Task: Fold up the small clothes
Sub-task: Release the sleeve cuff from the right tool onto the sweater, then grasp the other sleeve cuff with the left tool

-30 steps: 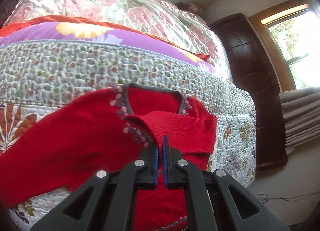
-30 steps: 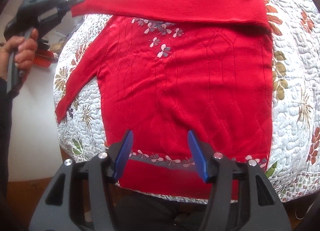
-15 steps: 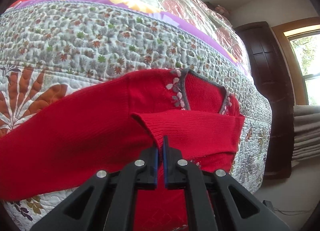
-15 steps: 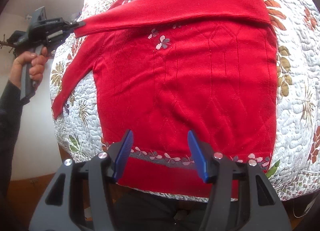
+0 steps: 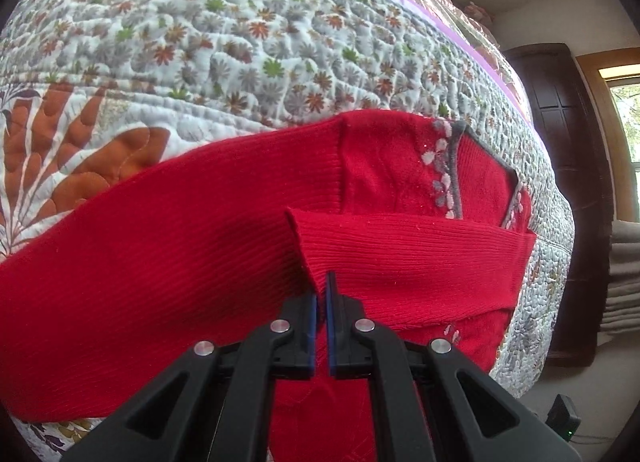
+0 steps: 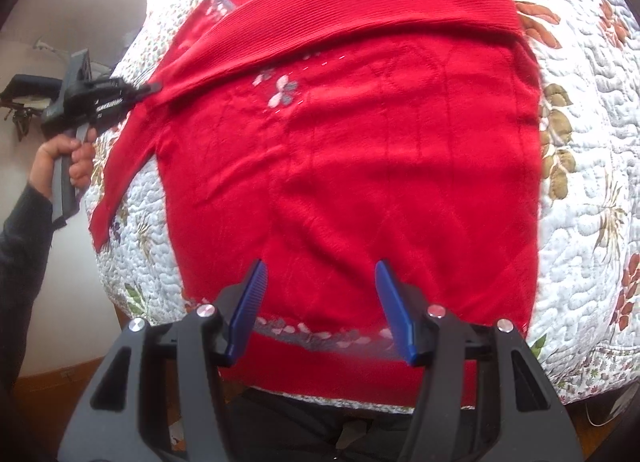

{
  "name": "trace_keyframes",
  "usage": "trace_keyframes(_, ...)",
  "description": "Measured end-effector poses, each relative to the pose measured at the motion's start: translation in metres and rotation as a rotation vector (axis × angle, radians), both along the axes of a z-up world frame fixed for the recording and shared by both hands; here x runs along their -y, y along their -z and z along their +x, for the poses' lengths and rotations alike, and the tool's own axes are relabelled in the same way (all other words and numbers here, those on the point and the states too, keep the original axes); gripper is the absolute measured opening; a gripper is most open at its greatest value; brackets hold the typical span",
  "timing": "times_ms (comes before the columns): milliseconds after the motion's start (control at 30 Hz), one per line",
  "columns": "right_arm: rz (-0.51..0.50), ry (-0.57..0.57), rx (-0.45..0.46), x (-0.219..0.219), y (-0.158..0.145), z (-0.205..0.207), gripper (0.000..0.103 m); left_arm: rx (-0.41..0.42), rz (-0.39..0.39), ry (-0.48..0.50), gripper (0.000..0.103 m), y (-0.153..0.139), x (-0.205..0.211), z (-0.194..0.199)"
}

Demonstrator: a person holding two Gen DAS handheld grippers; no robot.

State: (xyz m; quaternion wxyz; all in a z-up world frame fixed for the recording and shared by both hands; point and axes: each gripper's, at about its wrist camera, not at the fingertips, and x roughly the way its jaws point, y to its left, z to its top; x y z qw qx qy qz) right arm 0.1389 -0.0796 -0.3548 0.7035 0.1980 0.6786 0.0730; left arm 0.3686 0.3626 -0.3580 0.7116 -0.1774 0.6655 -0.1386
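Note:
A red knit sweater (image 6: 360, 166) with a grey flowered neckline lies face up on a quilted bed. Its right sleeve (image 6: 360, 10) is folded across the chest toward the left. My left gripper (image 5: 321, 290) is shut on that sleeve's cuff (image 5: 308, 258); the right wrist view shows it at the sweater's left shoulder (image 6: 154, 88). The other sleeve (image 6: 120, 178) hangs down the bed's left side. Above the sweater's bottom hem (image 6: 320, 336), my right gripper (image 6: 320, 282) hovers open with nothing between its blue pads.
The floral quilt (image 6: 580, 190) covers the bed; its edge drops off at left and near me. A hand (image 6: 60, 154) in a dark sleeve holds the left tool. A dark wooden door (image 5: 568, 142) and a window stand beyond the bed.
The left gripper has carried the cuff lower and further left across the chest, down toward the sweater's shoulder. The right gripper stayed open over the hem.

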Motion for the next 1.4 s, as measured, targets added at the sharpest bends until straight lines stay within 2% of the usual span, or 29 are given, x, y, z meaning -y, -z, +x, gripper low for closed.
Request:
trace_keyframes(200, -0.009, 0.023, -0.011, 0.014, 0.006, 0.004, 0.057, -0.014, 0.018, -0.010, 0.004, 0.016, 0.001, 0.001)
trace_keyframes(267, -0.007, 0.020, -0.013, 0.015, 0.006, 0.005, 0.057, -0.010, 0.034, -0.030, 0.010, 0.014, -0.001, 0.001)
trace_keyframes(300, -0.006, 0.020, -0.012, 0.015, 0.006, 0.005, 0.057, 0.002, 0.044, -0.048, 0.011, 0.009, -0.004, -0.001)
trace_keyframes(367, 0.001, 0.023, -0.008, 0.016, 0.004, 0.005, 0.057, 0.049, 0.057, -0.088, 0.026, -0.009, -0.012, -0.006)
trace_keyframes(467, 0.012, 0.027, -0.004, 0.014, 0.003, 0.005, 0.057, 0.122, 0.023, -0.117, 0.031, -0.034, -0.010, -0.016)
trace_keyframes(533, 0.017, 0.021, -0.007, 0.011, 0.004, 0.006, 0.057, 0.130, -0.017, -0.096, 0.033, -0.037, 0.002, -0.019)
trace_keyframes(600, 0.016, 0.009, -0.006, 0.007, 0.004, 0.006, 0.057, 0.115, -0.042, -0.054, 0.036, -0.027, 0.018, -0.019)
trace_keyframes(667, 0.015, 0.002, 0.003, 0.003, -0.001, 0.005, 0.057, 0.087, -0.024, -0.029, 0.037, -0.011, 0.029, -0.016)
trace_keyframes(733, 0.011, 0.002, 0.012, 0.003, -0.006, 0.003, 0.057, 0.052, -0.015, -0.048, 0.037, 0.006, 0.029, -0.014)
trace_keyframes(833, 0.007, 0.006, 0.013, 0.004, -0.012, -0.002, 0.058, 0.045, -0.068, -0.103, 0.037, 0.010, 0.014, -0.018)
trace_keyframes(867, 0.003, 0.004, 0.011, 0.004, -0.013, -0.003, 0.058, 0.055, -0.073, -0.124, 0.044, 0.006, 0.008, -0.021)
trace_keyframes(900, 0.001, 0.000, 0.010, 0.003, -0.014, -0.004, 0.058, 0.076, -0.078, -0.154, 0.051, -0.001, -0.002, -0.028)
trace_keyframes(933, 0.001, -0.005, 0.010, 0.002, -0.016, -0.004, 0.058, 0.101, -0.090, -0.188, 0.063, -0.009, -0.013, -0.035)
trace_keyframes(967, 0.000, -0.012, 0.012, 0.000, -0.018, -0.003, 0.058, 0.120, -0.104, -0.222, 0.066, -0.013, -0.023, -0.041)
trace_keyframes(1033, 0.001, -0.035, 0.027, -0.007, -0.026, -0.001, 0.058, 0.150, -0.149, -0.344, 0.069, -0.024, -0.061, -0.068)
trace_keyframes(1067, 0.001, -0.046, 0.036, -0.011, -0.030, 0.001, 0.059, 0.159, -0.162, -0.402, 0.074, -0.028, -0.079, -0.081)
trace_keyframes(1167, 0.005, -0.073, 0.069, -0.026, -0.045, 0.008, 0.063, 0.195, -0.174, -0.641, 0.085, -0.036, -0.151, -0.139)
trace_keyframes(1300, -0.003, -0.125, 0.117, -0.051, -0.069, 0.014, 0.065, 0.201, -0.138, -0.893, 0.086, -0.042, -0.251, -0.217)
trace_keyframes(1400, -0.019, -0.156, 0.134, -0.070, -0.081, 0.012, 0.069, 0.210, -0.173, -1.081, 0.088, -0.038, -0.321, -0.272)
